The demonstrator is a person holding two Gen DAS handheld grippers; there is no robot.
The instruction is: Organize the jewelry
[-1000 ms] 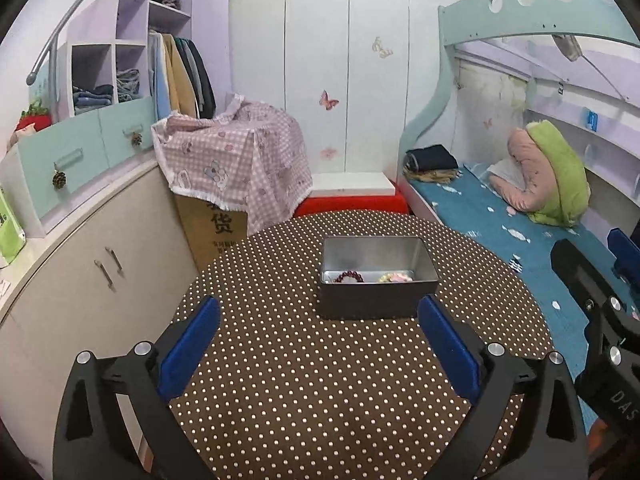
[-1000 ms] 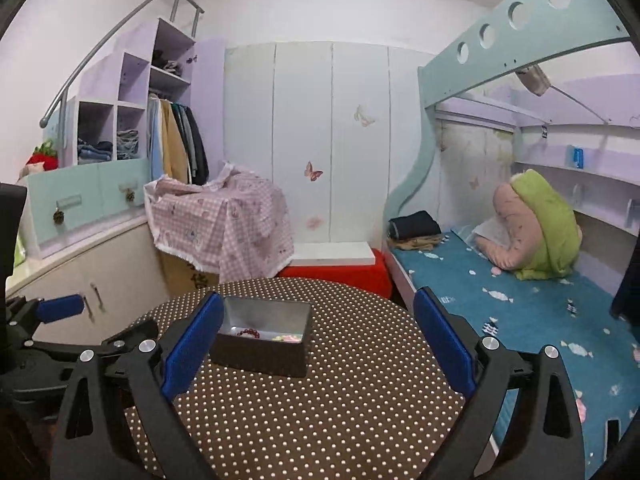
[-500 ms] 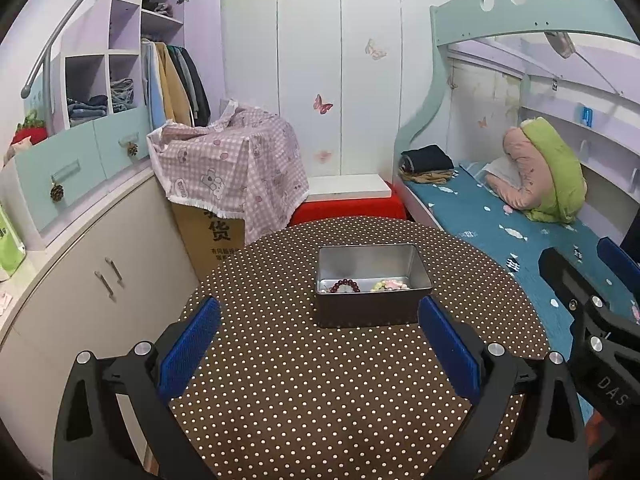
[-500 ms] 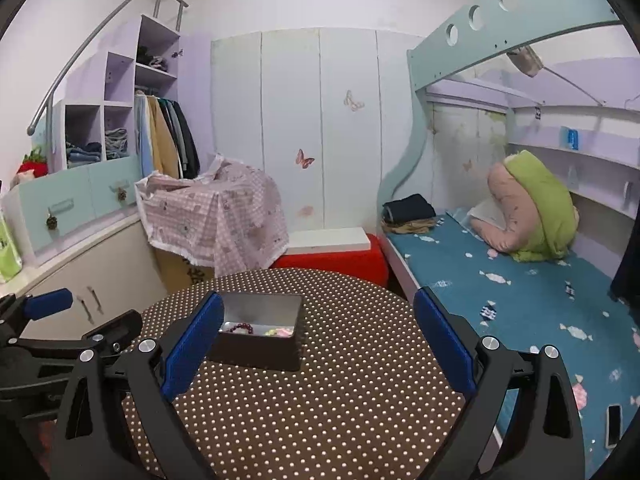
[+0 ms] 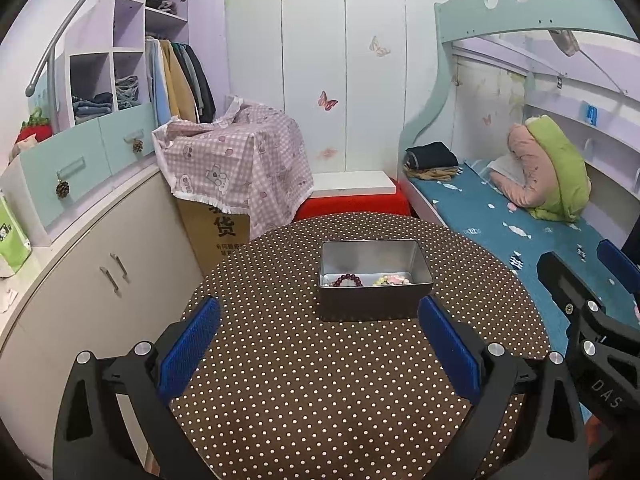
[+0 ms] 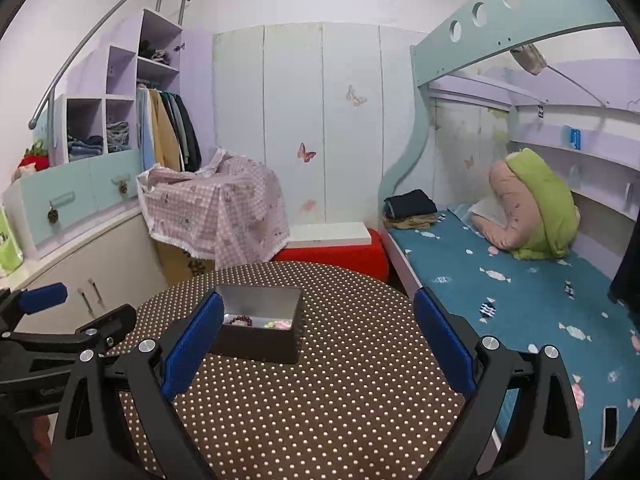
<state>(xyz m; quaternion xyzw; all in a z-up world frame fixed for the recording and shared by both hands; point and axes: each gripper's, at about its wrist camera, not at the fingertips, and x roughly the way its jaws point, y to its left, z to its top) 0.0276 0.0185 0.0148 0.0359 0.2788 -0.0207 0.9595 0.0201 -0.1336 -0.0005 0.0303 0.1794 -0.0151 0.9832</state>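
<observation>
Left wrist view: the left gripper (image 5: 318,334) hangs over the table (image 5: 320,392), fingers spread wide with nothing between them. Ahead of it sits a metal tin (image 5: 374,280) on the dotted brown cloth. The tin's near wall hides part of its floor; above it show a dark red bead bracelet (image 5: 349,280) and a pale beaded piece (image 5: 392,279) too small to make out. The right gripper (image 5: 600,300) enters from the right edge, cut off by the frame. Behind the table stand a cardboard box (image 5: 214,232) under a pink checked cloth (image 5: 236,160), a white wardrobe (image 5: 316,64) and a bunk bed (image 5: 500,216).

Right wrist view: the right gripper (image 6: 316,330) is also spread wide and empty over the table (image 6: 320,400). Its left finger (image 6: 192,346) covers the tin's (image 6: 260,340) near left corner. The bracelet (image 6: 239,321) lies inside, beside the pale piece (image 6: 279,324). The left gripper (image 6: 60,320) shows at the left edge, only partly visible.
</observation>
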